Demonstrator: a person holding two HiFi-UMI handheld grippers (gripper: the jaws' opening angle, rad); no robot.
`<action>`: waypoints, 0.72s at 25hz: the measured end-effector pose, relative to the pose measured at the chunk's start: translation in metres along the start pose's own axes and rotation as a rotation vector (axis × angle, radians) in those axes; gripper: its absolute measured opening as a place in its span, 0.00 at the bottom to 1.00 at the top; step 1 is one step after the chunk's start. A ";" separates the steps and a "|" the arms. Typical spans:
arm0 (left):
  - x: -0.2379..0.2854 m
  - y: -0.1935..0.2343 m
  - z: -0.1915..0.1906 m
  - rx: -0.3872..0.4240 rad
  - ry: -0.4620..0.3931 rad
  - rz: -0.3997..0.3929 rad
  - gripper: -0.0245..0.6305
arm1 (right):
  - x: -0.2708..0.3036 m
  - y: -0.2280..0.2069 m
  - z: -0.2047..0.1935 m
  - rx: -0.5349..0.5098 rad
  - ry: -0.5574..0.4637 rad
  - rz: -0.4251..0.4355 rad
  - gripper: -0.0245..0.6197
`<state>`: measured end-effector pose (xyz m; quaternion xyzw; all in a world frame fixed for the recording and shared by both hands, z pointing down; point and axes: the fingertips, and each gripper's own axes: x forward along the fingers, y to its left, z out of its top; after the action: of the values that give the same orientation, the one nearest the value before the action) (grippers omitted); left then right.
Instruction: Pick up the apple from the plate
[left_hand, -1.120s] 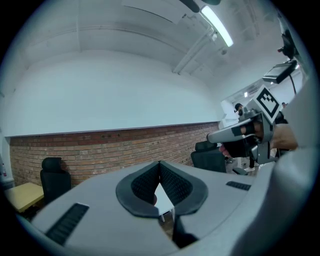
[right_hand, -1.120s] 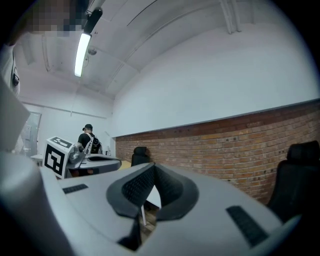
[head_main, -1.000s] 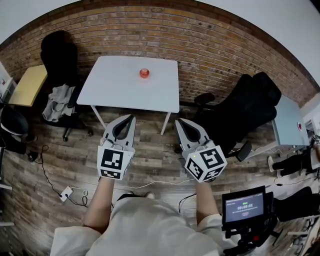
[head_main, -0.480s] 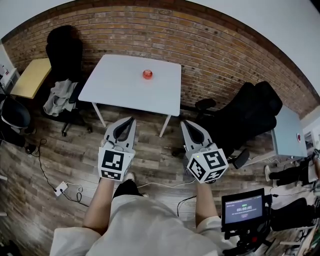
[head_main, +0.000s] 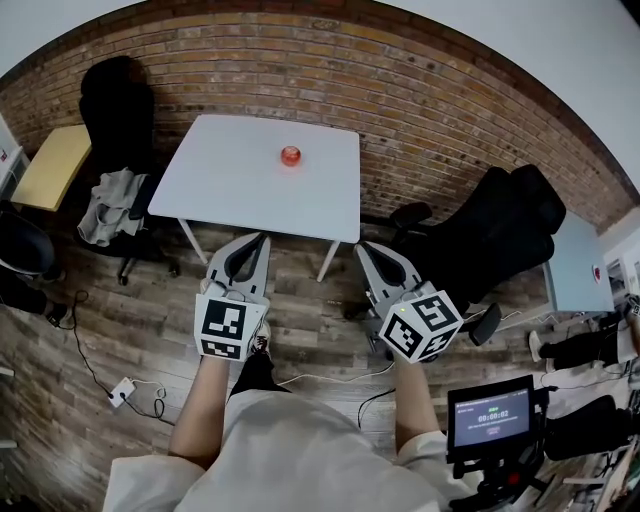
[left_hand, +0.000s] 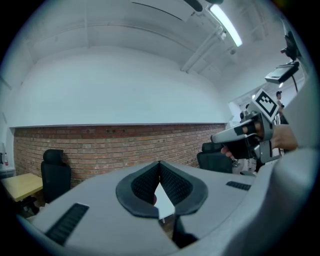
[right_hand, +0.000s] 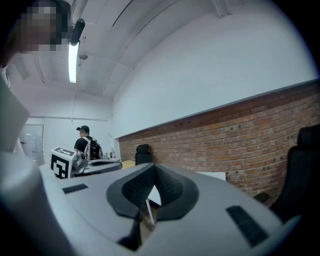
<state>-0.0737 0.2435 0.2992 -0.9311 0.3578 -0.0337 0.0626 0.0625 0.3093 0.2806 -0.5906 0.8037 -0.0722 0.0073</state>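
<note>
Clearly nothing was done yet: the apple (head_main: 290, 155) sat untouched on the white table (head_main: 225, 185), well apart from the left gripper (head_main: 261, 238) and right gripper (head_main: 363, 246), whose jaws were pressed together, empty.

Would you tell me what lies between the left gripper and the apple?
Head view: only wooden floor and bare white tabletop separate the left gripper from the apple.
</note>
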 end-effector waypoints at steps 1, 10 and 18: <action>0.008 0.006 -0.003 -0.004 0.000 -0.002 0.05 | 0.007 -0.003 0.000 0.003 -0.003 0.000 0.04; 0.086 0.066 -0.009 0.001 -0.014 -0.044 0.05 | 0.088 -0.036 0.017 -0.018 -0.033 -0.023 0.04; 0.144 0.105 -0.009 0.007 -0.003 -0.091 0.05 | 0.151 -0.061 0.029 -0.038 -0.039 -0.035 0.04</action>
<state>-0.0379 0.0688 0.2960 -0.9462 0.3150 -0.0364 0.0649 0.0779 0.1444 0.2708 -0.6058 0.7942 -0.0455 0.0105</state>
